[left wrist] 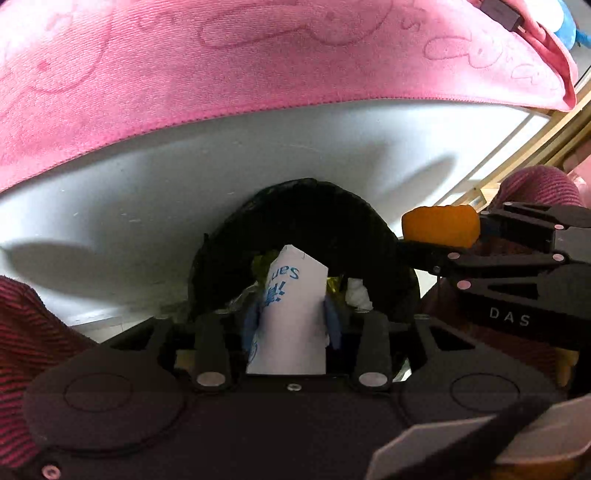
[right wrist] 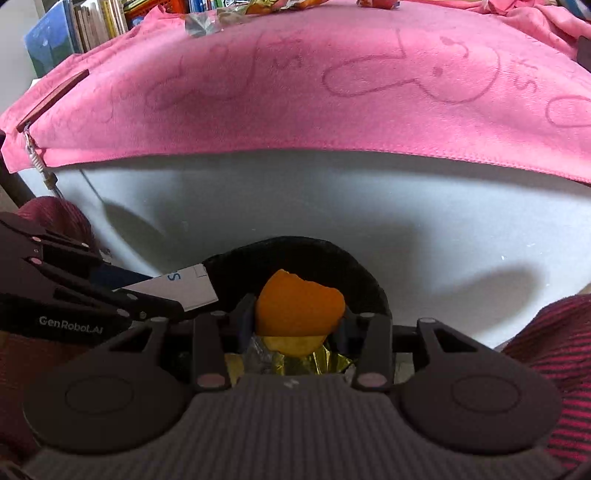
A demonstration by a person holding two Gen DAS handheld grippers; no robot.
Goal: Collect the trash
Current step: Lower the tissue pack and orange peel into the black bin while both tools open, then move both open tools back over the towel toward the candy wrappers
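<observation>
My left gripper (left wrist: 291, 317) is shut on a white paper packet with blue print (left wrist: 291, 295), held over the mouth of a black trash bag (left wrist: 306, 218). Crumpled wrappers and a white tissue (left wrist: 357, 293) lie inside the bag. My right gripper (right wrist: 295, 317) is shut on a piece of orange peel (right wrist: 299, 306), also over the black bag (right wrist: 295, 254), with gold foil (right wrist: 325, 362) below it. In the left wrist view the right gripper comes in from the right with the peel (left wrist: 439, 225). In the right wrist view the left gripper enters at left with the packet (right wrist: 177, 288).
A pink towel (right wrist: 295, 92) covers the table top above a white panel (right wrist: 332, 206). Candy wrappers (right wrist: 207, 22) lie on the towel's far edge, with books (right wrist: 92, 18) behind. Striped red sleeves (right wrist: 554, 354) flank the grippers. A wooden frame (left wrist: 535, 147) stands at right.
</observation>
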